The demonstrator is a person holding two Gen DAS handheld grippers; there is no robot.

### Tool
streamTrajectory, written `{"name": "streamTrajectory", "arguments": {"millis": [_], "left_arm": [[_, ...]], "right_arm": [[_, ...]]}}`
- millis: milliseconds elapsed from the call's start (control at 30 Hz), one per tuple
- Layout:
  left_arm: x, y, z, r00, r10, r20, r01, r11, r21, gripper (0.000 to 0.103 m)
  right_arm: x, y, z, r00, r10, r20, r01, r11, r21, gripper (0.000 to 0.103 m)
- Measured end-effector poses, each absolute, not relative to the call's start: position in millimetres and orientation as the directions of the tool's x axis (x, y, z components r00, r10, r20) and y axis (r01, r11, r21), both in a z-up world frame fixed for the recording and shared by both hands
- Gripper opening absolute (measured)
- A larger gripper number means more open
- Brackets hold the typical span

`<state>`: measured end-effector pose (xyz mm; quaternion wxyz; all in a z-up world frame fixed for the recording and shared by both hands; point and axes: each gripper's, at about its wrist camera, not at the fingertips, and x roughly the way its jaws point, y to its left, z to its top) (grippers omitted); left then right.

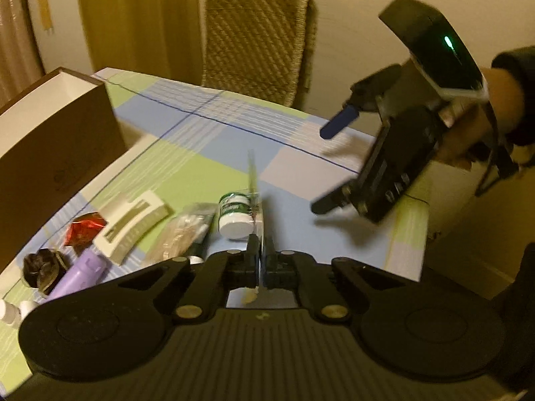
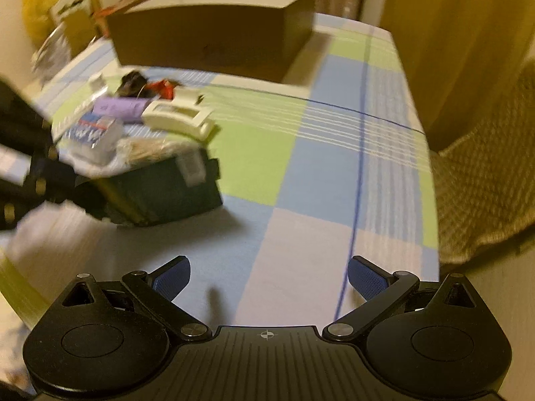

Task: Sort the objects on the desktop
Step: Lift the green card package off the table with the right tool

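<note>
- Left gripper [image 1: 260, 234]: jaws clamped on a thin flat item [image 1: 252, 180], seen edge-on.
- Right gripper [image 2: 269, 275]: jaws spread, empty, over bare worktop [image 2: 311, 173].
- Clutter: green-labelled bottle [image 1: 235, 214] at 12 o'clock, purple tube [image 1: 80, 275] at 9, beside the brown box [image 1: 57, 153].

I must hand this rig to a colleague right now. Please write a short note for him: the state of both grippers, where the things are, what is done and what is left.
Left gripper: jaws shut on a thin flat item seen edge-on; what it is cannot be told.
Right gripper: jaws open, empty, above a bare part of the table.
Things: brown box at the far side, open; its inside is not visible. Still on the cloth in a cluster: white bottle, purple tube, red wrapper, white-and-olive carton, clear packet, dark green box.
Done: one item picked up.
Left: place it, then sort the cluster.
</note>
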<state>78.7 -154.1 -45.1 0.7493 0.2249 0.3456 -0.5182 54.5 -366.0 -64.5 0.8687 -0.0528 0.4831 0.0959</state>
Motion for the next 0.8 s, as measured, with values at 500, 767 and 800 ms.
{"name": "streamTrajectory", "arguments": {"millis": [500, 767, 800], "left_arm": [[52, -130, -55, 0.188, -0.602, -0.776, 0.905, 0.414, -0.102, 0.025], [58, -102, -53, 0.287, -0.541, -0.791, 0.826, 0.558, -0.082, 0.029], [59, -98, -53, 0.298, -0.532, -0.792, 0.813, 0.576, -0.081, 0.029]], "right_arm": [[25, -360, -59, 0.573, -0.051, -0.818, -0.162, 0.971, -0.174, 0.103], [33, -327, -68, 0.577, 0.068, -0.814, -0.234, 0.969, -0.085, 0.086], [34, -323, -69, 0.577, 0.083, -0.812, -0.243, 0.967, -0.074, 0.070]]}}
